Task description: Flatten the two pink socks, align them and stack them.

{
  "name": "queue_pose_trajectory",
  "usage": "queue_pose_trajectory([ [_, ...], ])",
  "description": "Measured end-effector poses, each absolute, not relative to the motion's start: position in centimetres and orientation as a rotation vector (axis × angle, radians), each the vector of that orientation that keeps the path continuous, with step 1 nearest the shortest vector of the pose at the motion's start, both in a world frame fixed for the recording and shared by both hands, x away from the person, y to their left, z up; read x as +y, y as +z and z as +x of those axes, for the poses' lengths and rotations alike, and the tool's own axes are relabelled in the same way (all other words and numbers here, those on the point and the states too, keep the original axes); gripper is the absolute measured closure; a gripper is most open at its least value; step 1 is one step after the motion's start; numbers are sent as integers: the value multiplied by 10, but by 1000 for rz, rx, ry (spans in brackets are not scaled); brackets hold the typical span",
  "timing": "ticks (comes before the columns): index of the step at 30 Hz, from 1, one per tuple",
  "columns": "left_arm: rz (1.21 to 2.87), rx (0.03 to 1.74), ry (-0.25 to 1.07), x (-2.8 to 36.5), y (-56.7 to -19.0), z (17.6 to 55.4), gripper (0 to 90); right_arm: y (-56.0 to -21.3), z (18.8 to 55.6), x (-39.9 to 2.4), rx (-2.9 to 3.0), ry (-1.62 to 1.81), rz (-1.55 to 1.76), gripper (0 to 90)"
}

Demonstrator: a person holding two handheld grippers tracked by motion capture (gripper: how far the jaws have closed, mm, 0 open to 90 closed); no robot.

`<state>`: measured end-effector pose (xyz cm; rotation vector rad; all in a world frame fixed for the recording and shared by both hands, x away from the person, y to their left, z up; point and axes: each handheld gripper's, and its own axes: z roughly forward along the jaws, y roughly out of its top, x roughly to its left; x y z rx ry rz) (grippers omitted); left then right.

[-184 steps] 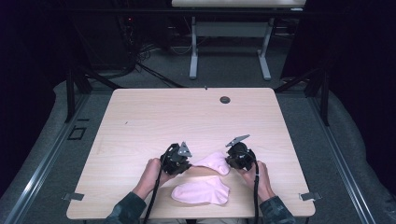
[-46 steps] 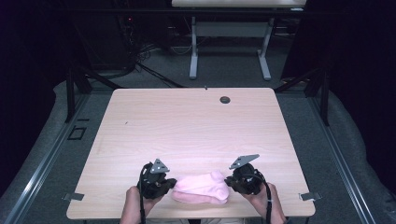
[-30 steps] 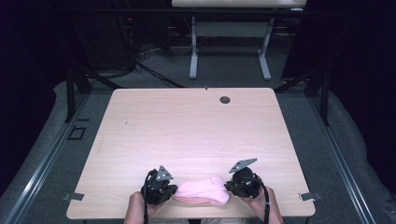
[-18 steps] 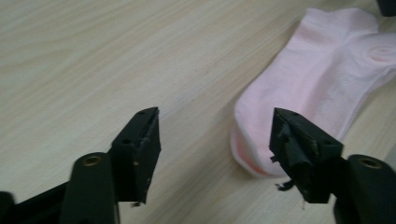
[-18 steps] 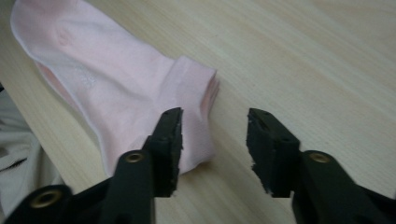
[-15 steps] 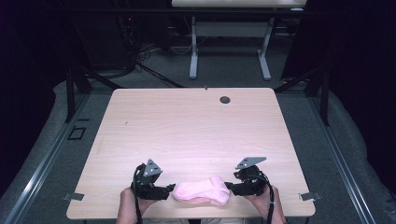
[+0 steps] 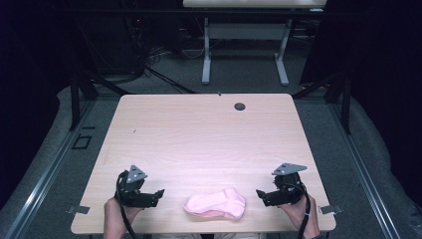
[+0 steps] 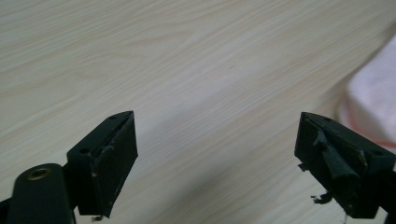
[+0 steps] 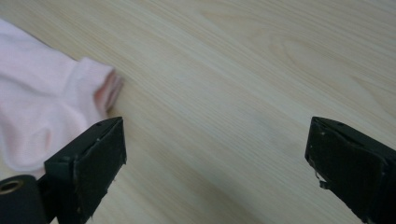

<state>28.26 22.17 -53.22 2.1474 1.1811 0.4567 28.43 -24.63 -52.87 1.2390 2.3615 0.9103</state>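
1. A pair of pink ankle socks lies stacked flat near the front edge of the wooden table, roughly midway between the two grippers

2. The left gripper sits low over the table to the left of the socks, apart from them; in the left gripper view its jaws stand wide with only bare wood between them, and a pink edge of the socks shows off to one side

3. The right gripper sits to the right of the socks, also apart; in the right gripper view its jaws are spread wide and hold nothing, with the ribbed cuff lying just beyond one jaw

4. Handling, as a judgement: the socks look light, soft and limp, so they would sag and fold from any single pinch, and the two layers may slide apart; nothing about them is fragile

5. The ribbed cuff end looks the firmest place to take hold, thick enough to catch both layers; the toe end suits the other gripper if the pair must be kept stretched

6. A small dark round fitting sits near the far edge, well apart from everything
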Motion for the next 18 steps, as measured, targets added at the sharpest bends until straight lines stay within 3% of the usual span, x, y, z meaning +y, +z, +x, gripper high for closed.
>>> queue_pose_trajectory([
  [7, 2107, 1316, 480, 254, -554, 290, 58, -544, 289, -278, 2312, 866, 1365, 0],
  [18, 2095, 1374, 510, 266, -586, 298, 14, -581, 291, -303, 2234, 839, 1451, 0],
])
